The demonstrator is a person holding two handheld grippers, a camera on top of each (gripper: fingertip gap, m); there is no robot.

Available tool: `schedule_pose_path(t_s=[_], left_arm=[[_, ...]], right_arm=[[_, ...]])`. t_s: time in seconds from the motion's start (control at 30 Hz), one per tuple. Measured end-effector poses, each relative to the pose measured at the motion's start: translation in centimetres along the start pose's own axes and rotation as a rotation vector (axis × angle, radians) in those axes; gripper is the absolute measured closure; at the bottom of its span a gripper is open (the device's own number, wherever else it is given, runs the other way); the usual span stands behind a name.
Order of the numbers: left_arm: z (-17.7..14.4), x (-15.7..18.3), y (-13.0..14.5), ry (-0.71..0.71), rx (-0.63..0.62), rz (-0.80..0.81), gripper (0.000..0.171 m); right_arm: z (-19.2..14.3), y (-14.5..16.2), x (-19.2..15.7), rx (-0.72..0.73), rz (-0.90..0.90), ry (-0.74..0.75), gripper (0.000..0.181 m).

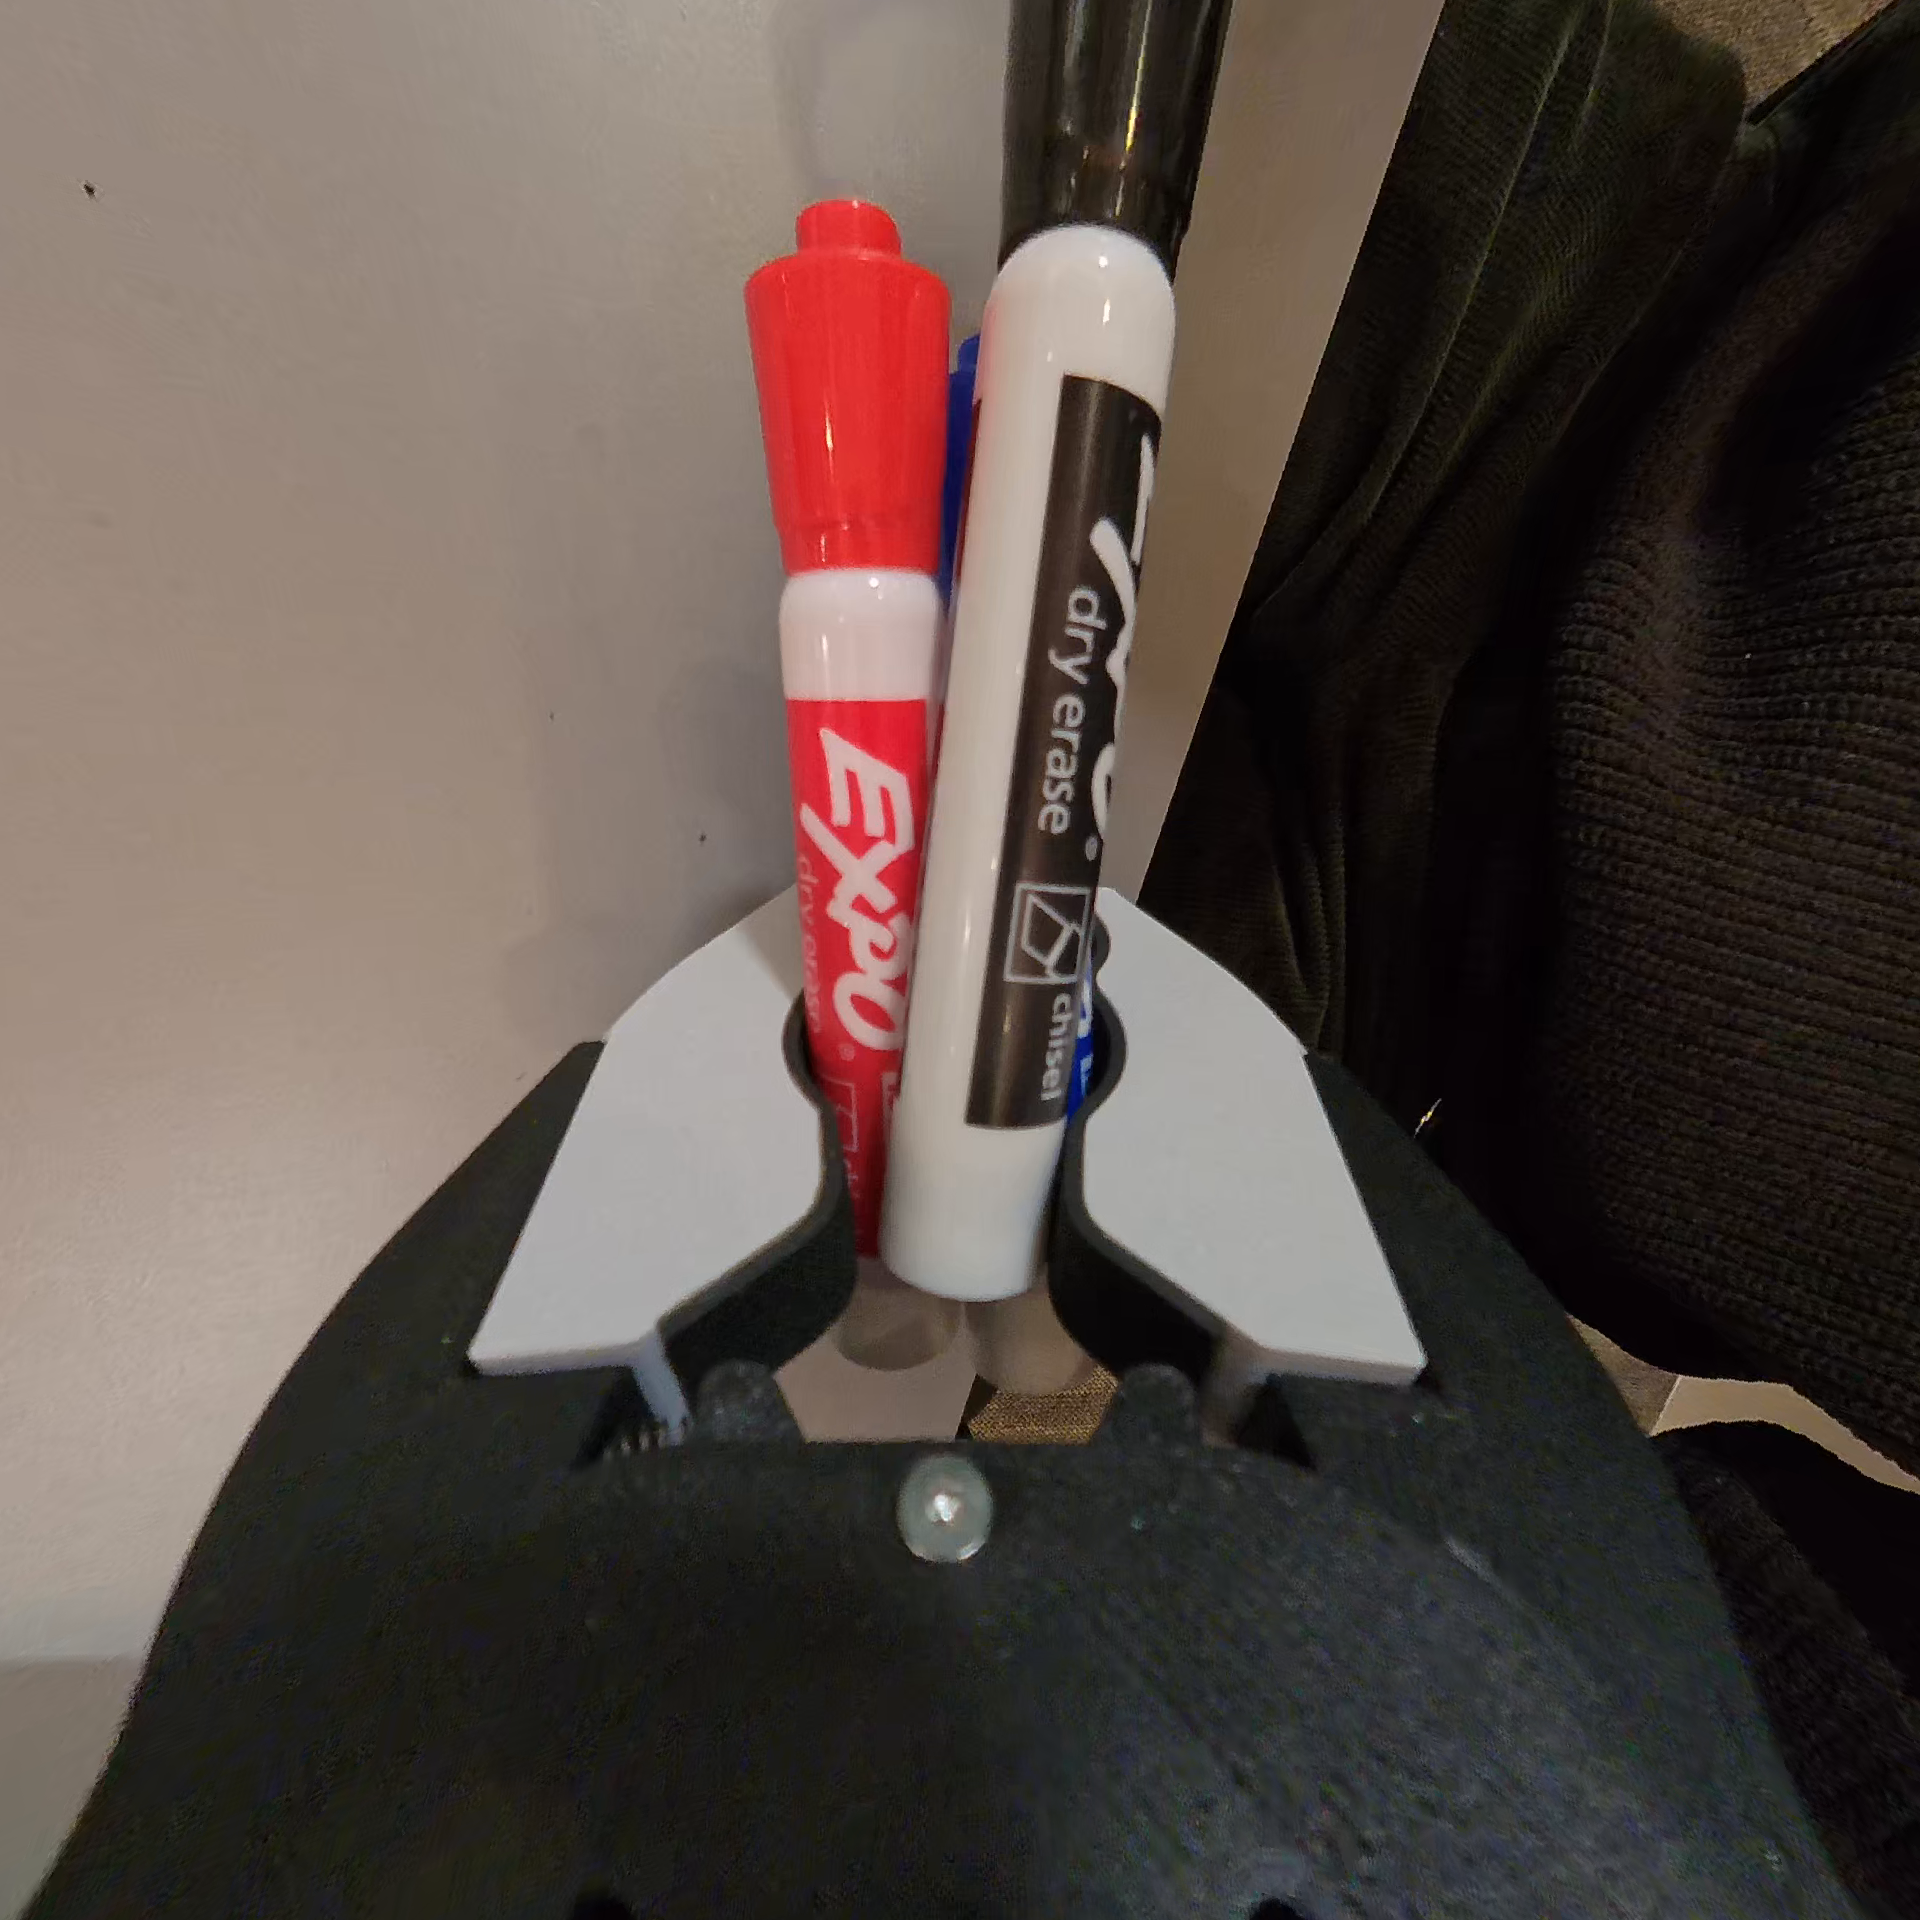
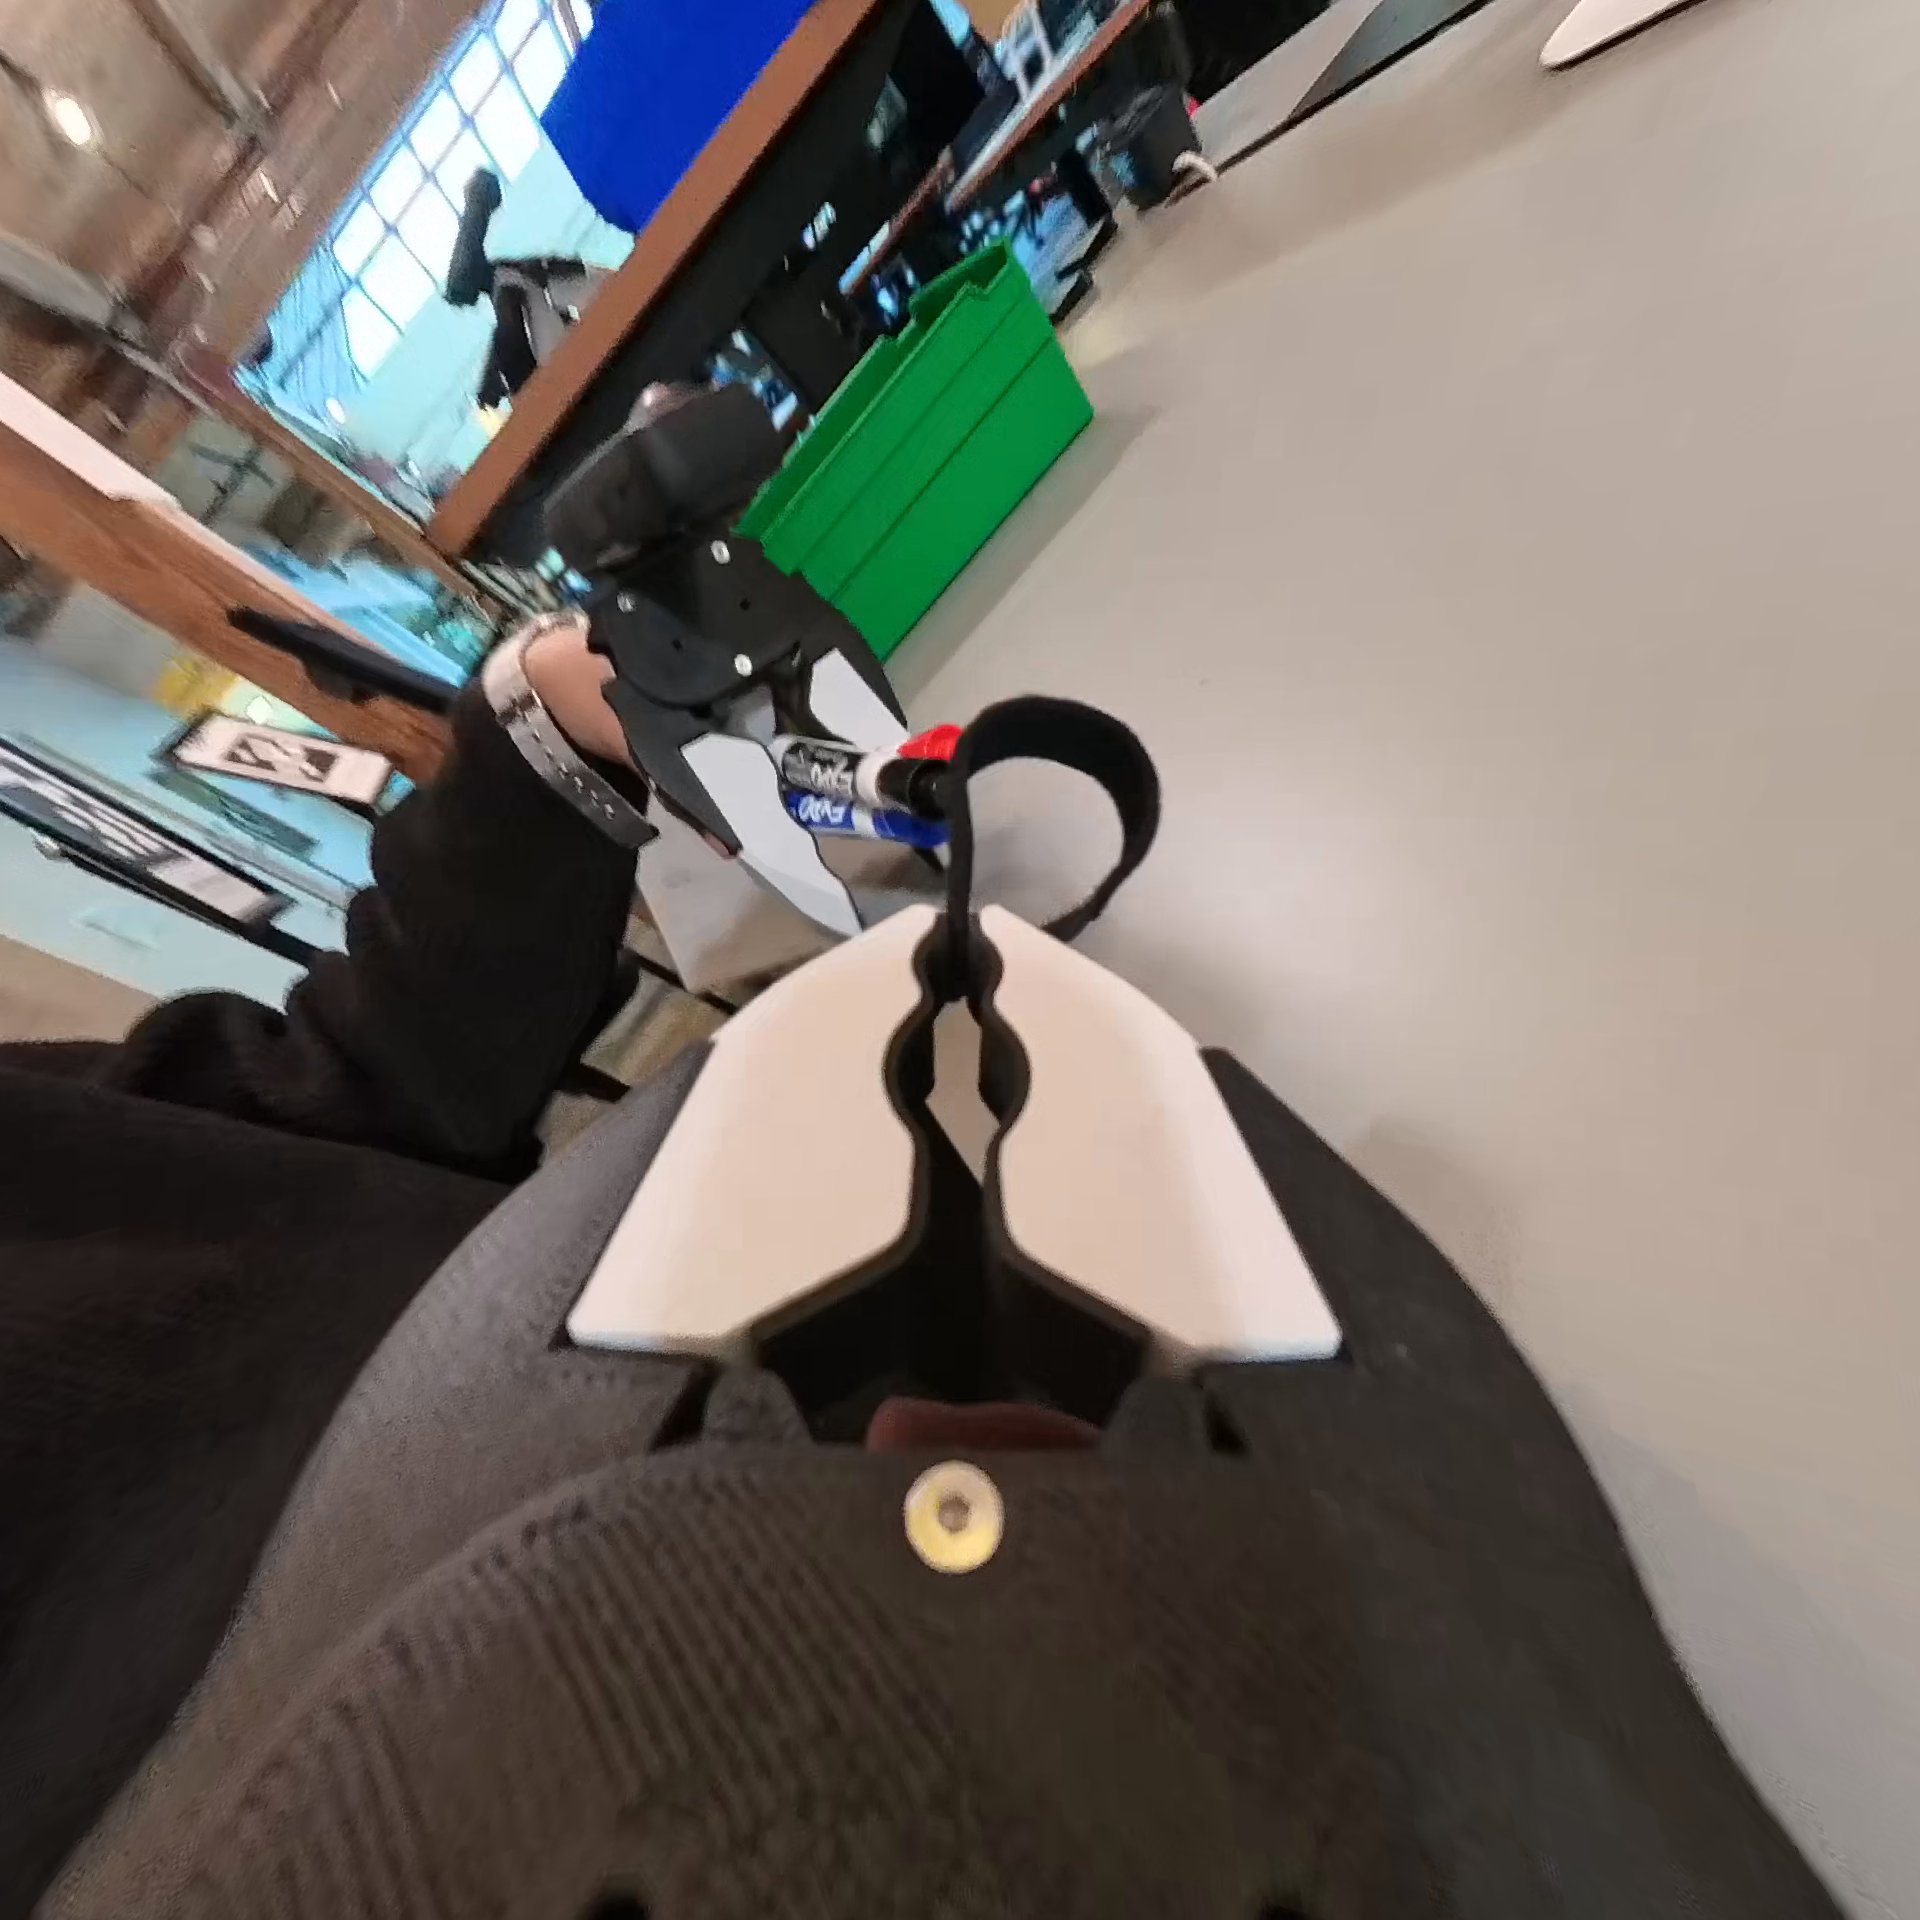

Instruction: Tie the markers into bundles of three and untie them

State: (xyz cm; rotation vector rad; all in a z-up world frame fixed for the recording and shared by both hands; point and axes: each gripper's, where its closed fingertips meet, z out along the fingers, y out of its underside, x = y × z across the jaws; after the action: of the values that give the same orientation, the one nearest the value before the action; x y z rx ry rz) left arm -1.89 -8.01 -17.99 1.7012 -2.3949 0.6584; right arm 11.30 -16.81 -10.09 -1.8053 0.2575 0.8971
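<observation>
My left gripper (image 1: pixel 945 935) is shut on three markers that point forward: a red one (image 1: pixel 852 582), a black-labelled one (image 1: pixel 1039 748) with a glossy black cap (image 1: pixel 1122 104), and a blue one (image 1: pixel 961 468) mostly hidden behind them. In the right wrist view this gripper (image 2: pixel 790 790) holds the markers (image 2: pixel 842 779) level above the table. My right gripper (image 2: pixel 956 956) is shut on a black strap (image 2: pixel 1091 748). The strap rises past the marker caps (image 2: pixel 930 769) and curls into an open loop to their right. I cannot tell whether it touches them.
A grey table (image 2: pixel 1455 727) stretches to the right. Stacked green bins (image 2: pixel 935 447) stand at its far edge. A person's hand with a wrist band (image 2: pixel 551 686) and a dark sleeve (image 2: pixel 468 883) are behind the left gripper. A dark sweater (image 1: pixel 1558 727) fills the right of the left wrist view. My hands' fingertips stand some 20 cm from each other.
</observation>
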Motion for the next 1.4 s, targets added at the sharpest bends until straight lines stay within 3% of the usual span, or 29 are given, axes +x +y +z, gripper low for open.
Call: schedule_pose_path(t_s=[0.1,0.27,0.5,1.07,1.4], left_arm=[[0.0,0.0,0.1,-0.009,-0.007,0.022,0.126],[0.6,1.1,-0.7,0.024,-0.006,0.101,0.126],[0.8,3.0,-2.6,0.068,0.053,0.165,0.127],[2.4,5.3,-3.6,0.08,0.003,0.258,0.127],[1.6,4.7,-3.5,0.124,0.068,0.211,0.127]], right_arm=[[0.0,-1.0,0.7,0.061,0.046,0.021,0.178],[1.3,-2.1,1.5,0.1,-0.076,0.107,0.178],[4.0,-0.3,0.2,0.043,-0.109,0.098,0.178],[4.3,0.2,-1.7,0.034,0.172,-0.137,0.178],[3.0,-1.3,1.1,0.109,0.164,-0.001,0.178]])
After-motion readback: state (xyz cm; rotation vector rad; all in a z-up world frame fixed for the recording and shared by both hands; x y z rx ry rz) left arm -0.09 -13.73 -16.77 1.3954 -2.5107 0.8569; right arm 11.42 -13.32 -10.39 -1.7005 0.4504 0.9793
